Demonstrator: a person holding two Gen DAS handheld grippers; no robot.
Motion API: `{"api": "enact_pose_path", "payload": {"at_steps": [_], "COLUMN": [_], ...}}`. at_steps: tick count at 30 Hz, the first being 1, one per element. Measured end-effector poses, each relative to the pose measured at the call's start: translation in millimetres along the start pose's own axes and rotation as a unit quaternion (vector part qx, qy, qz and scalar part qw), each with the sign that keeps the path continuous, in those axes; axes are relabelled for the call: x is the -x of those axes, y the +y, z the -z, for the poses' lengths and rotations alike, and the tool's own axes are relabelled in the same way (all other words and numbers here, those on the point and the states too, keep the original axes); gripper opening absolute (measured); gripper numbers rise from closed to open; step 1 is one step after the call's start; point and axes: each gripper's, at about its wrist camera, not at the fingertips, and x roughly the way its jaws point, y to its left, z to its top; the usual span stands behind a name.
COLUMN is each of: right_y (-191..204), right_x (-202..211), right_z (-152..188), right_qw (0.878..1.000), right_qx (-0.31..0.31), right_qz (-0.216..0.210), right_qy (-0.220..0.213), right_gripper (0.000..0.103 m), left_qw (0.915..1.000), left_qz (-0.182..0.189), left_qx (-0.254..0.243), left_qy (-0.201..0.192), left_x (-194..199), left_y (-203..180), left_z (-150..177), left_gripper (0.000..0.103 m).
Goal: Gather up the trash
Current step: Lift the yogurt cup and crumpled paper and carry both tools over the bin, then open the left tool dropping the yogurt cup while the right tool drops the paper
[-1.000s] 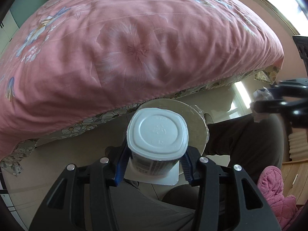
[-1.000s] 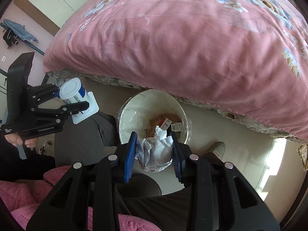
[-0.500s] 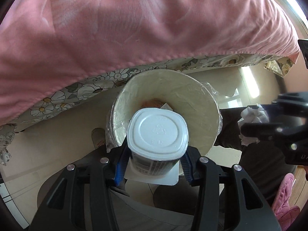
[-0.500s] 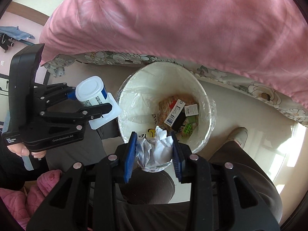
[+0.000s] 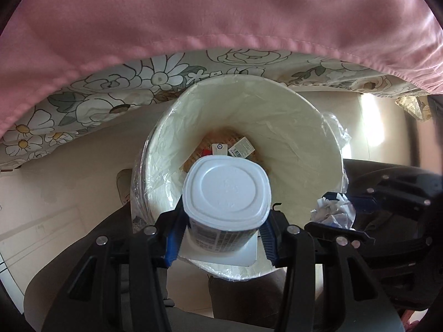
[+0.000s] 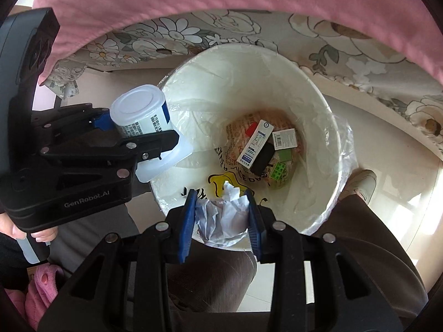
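Note:
My left gripper (image 5: pixel 225 218) is shut on a white plastic cup (image 5: pixel 225 193) held bottom-outward over the near rim of the white lined trash bin (image 5: pixel 277 105). In the right wrist view the cup (image 6: pixel 138 110) sits in the left gripper (image 6: pixel 135 130) at the bin's left rim. My right gripper (image 6: pixel 221 210) is shut on a crumpled white paper wad (image 6: pixel 224 215) over the near edge of the bin (image 6: pixel 313 88). The wad (image 5: pixel 332 211) also shows at the right of the left wrist view.
The bin holds several small boxes and wrappers (image 6: pixel 265 146). A pink bedspread (image 5: pixel 193 13) with a floral sheet (image 5: pixel 97 96) hangs just behind the bin. The person's dark trouser legs (image 6: pixel 210 276) and a shoe (image 6: pixel 365 182) flank the bin on a tiled floor.
Both grippers have moved forward and down toward the bin, which now fills both views. The cup and the wad now hang over its rim, still held.

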Motion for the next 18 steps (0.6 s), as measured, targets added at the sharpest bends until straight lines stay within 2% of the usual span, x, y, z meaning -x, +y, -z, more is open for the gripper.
{"api": "enact_pose_path", "payload": {"at_steps": [11,18], "right_y": [-13.5,-25.1], "right_x": [-50.8,-74.7], "right_z": [-20.3,-26.5], "right_qw": [0.999,0.998], "right_qx": [-0.019,-0.021], "right_qz": [0.03,0.053], "right_qy": [0.02,0.031], "right_gripper": [0.036,0.036], "left_qw": [0.999,0.9982], "left_qz": [0.006,0.007], "left_qx": [0.027,0.038], "left_qy": [0.036,0.046], "left_x": [-45.0,-61.0], "left_y": [5.5,8.1], "left_z": [-15.4,-24.8], "left_gripper": [0.05,0.05]}}
